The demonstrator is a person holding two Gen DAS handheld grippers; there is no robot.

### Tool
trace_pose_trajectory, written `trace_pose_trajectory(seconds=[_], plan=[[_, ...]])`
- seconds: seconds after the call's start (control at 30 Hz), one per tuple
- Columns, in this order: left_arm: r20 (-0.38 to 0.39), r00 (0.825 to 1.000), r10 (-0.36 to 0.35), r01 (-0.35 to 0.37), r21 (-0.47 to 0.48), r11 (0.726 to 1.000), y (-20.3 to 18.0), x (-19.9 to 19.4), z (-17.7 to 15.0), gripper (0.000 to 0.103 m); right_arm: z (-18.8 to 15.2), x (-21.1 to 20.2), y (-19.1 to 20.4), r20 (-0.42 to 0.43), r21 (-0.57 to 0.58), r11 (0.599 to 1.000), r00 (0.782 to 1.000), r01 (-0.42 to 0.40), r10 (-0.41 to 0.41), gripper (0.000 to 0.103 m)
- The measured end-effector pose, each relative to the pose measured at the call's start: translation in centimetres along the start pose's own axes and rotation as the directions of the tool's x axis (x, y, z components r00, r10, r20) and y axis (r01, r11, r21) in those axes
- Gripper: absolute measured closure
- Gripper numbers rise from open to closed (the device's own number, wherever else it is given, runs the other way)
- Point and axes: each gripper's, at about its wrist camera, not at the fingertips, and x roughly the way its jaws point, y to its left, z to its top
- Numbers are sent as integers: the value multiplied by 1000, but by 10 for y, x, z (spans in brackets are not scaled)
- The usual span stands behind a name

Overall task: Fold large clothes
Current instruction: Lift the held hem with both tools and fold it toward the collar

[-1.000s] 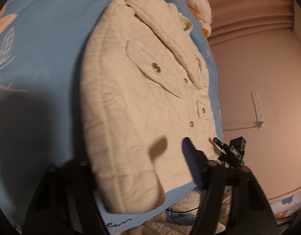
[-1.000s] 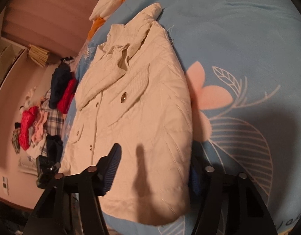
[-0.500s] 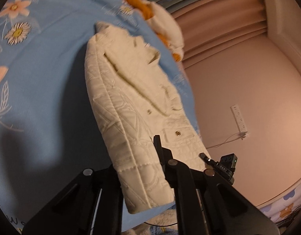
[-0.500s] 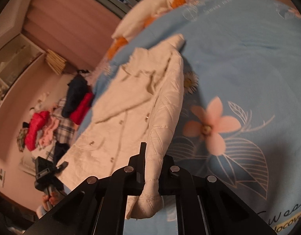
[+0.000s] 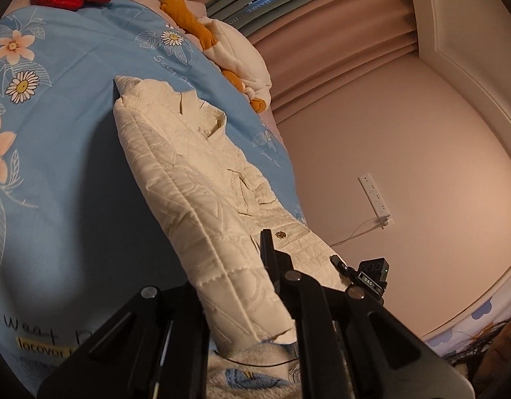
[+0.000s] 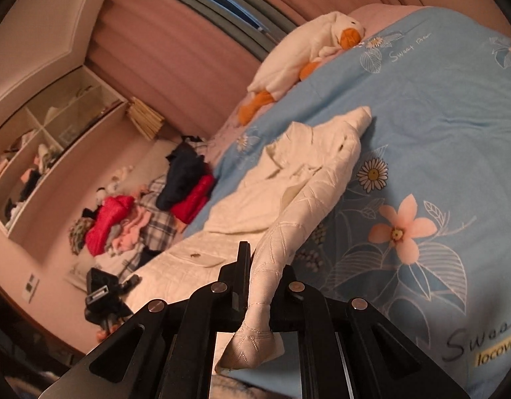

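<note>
A cream quilted jacket (image 5: 195, 179) with gold buttons lies lengthwise on the blue floral bed cover (image 5: 65, 153). My left gripper (image 5: 235, 286) is shut on the jacket's near hem corner and holds it lifted off the bed. In the right wrist view my right gripper (image 6: 265, 286) is shut on the other hem corner of the jacket (image 6: 308, 193), and the pinched fabric hangs down between the fingers. The collar end still rests on the bed cover (image 6: 438, 133).
A white plush duck (image 6: 308, 53) lies at the bed's head. A pile of red, navy and plaid clothes (image 6: 149, 212) sits on the floor beside the bed. A small black camera on a tripod (image 5: 371, 276) stands near the bed's foot. Curtains and a wall are behind.
Both grippers were open over the flat jacket a second ago. They have closed on its hem corners and lifted the near end up off the bed.
</note>
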Motion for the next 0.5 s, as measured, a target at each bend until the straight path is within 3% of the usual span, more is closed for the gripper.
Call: trace_pose_trajectory(seconds=[0.27,0.5], plan=[[-15,999,36,-35,33,999,-34,-23,-18,96,-8,-29,14,22,-17,999,999,-31,32,94],[-1,1000,22,-21,60,998,-45,-9,2,96,6,-27,19,51,-38,997,997,-62,64,94]])
